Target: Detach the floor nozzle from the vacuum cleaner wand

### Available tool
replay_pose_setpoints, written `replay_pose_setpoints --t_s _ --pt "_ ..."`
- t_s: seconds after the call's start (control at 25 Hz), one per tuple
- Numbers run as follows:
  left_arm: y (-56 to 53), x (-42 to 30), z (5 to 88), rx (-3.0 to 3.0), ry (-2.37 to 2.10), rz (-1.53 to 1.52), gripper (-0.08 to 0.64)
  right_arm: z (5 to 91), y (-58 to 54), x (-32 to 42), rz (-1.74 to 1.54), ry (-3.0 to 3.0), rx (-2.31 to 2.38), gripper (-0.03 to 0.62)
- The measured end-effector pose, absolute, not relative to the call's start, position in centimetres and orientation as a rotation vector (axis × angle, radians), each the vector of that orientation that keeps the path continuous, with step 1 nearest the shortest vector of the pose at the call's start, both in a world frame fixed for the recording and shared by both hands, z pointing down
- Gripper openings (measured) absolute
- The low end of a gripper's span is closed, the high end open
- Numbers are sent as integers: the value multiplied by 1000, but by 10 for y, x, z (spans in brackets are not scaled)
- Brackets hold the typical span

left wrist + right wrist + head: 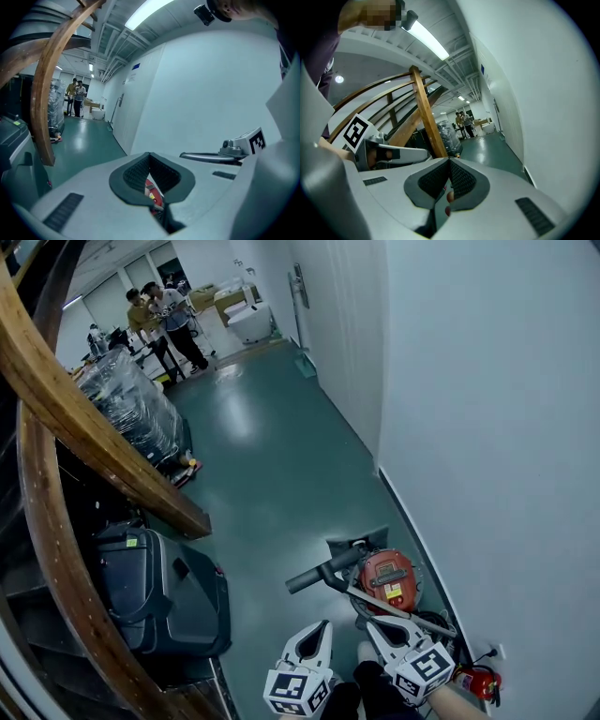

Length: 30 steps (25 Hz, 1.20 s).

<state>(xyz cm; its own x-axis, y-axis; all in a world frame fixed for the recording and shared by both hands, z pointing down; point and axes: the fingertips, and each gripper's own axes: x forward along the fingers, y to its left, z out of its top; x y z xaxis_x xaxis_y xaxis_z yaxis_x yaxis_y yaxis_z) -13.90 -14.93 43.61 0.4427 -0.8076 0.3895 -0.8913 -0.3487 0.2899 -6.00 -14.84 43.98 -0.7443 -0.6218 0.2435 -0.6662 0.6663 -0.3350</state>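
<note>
A red canister vacuum cleaner (389, 579) stands on the green floor by the white wall. Its black handle (315, 577) points left, and a silver wand (401, 615) runs back toward me. A dark floor nozzle (355, 543) lies just beyond the canister. My left gripper (324, 624) and my right gripper (375, 624) hover side by side above the floor, just short of the vacuum. Both are shut with nothing between the jaws. In the left gripper view the shut gripper (150, 155) shows a sliver of the red vacuum (153, 192) below the pads. The right gripper (450, 162) points down the corridor.
A black case (165, 593) sits left of the grippers under a curved wooden stair rail (90, 442). A plastic-wrapped pallet (131, 405) stands farther back, and two people (165, 321) at the corridor's far end. A red fire extinguisher (478, 682) lies by the wall (487, 427).
</note>
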Motion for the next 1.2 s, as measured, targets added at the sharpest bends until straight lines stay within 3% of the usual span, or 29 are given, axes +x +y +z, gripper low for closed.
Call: replay_pose_setpoints --t_s 1.2 --pt "-209 -147 642 1988 -1383 259 5 647 -205 -72 502 -2545 905 18"
